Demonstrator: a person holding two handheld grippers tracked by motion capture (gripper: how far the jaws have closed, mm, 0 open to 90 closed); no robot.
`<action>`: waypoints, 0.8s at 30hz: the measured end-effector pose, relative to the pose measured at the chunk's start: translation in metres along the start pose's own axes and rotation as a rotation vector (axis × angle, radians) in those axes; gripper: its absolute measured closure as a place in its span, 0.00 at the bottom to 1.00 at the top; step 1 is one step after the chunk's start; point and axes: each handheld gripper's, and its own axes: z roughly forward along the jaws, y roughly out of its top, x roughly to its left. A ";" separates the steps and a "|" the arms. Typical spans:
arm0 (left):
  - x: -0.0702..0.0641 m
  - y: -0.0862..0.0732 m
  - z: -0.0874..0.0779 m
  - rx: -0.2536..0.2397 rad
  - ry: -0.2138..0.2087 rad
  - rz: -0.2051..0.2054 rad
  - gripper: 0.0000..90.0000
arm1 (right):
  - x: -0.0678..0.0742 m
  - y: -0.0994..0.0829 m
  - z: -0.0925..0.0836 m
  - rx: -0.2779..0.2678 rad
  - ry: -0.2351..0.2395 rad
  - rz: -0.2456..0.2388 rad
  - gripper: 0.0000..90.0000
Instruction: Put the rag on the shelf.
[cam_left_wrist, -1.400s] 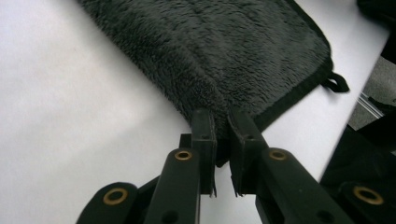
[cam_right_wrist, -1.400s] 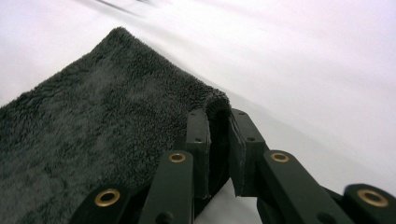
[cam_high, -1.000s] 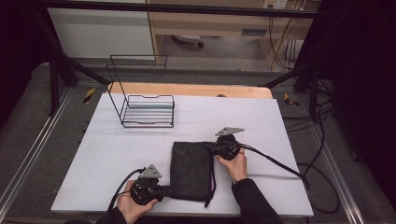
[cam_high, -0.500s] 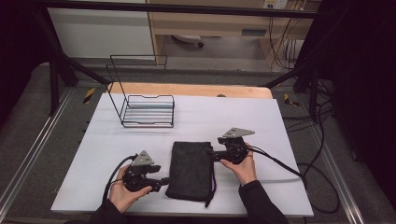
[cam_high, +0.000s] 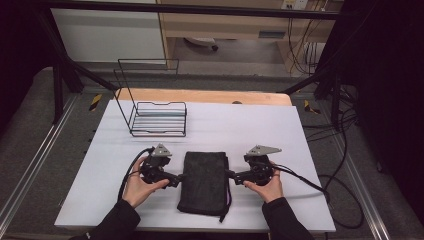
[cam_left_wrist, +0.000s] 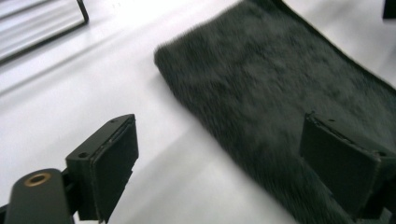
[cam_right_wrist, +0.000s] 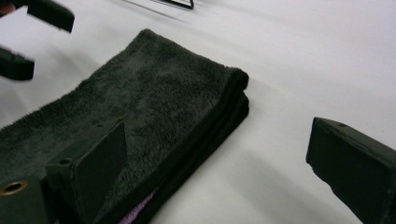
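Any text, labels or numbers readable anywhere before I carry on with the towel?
None can be read. The folded dark towel, the wire rack and both grippers carry no visible lettering. A small blue-grey label on the wooden furniture behind the table is too small to read.

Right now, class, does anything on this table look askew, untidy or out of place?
Mostly tidy. The folded dark towel lies flat and fairly square between the two open tools, but a loose strip or tag sticks out at its near right corner. The wire rack stands upright.
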 end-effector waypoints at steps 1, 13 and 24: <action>0.001 0.003 0.002 -0.008 0.006 -0.003 0.12 | 0.001 -0.002 -0.001 0.003 -0.007 0.002 0.05; 0.026 0.024 0.033 -0.036 0.069 -0.060 0.16 | 0.003 -0.013 0.003 0.028 -0.036 -0.013 0.04; 0.032 0.020 0.060 0.008 0.032 -0.135 0.45 | 0.003 -0.012 0.003 0.016 -0.045 -0.013 0.05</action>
